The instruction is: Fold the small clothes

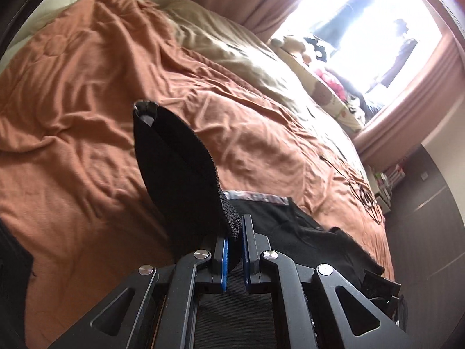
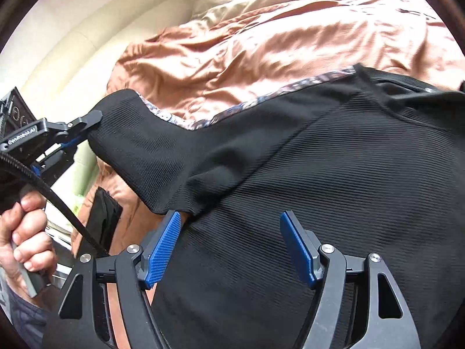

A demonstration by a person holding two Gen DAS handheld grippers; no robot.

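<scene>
Showing left gripper [image 1: 234, 250] clamped on black garment's [image 2: 305, 174] sleeve [image 2: 151, 151], centre frame; right gripper [image 2: 231, 247] jaws apart over it, lower frame.

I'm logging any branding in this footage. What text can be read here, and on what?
Small white lettering on the left claw body: too small to read reliably.
Pale marks on the dark panel behind it: illegible.
Black shirt and orange duvet: no text visible.
</scene>
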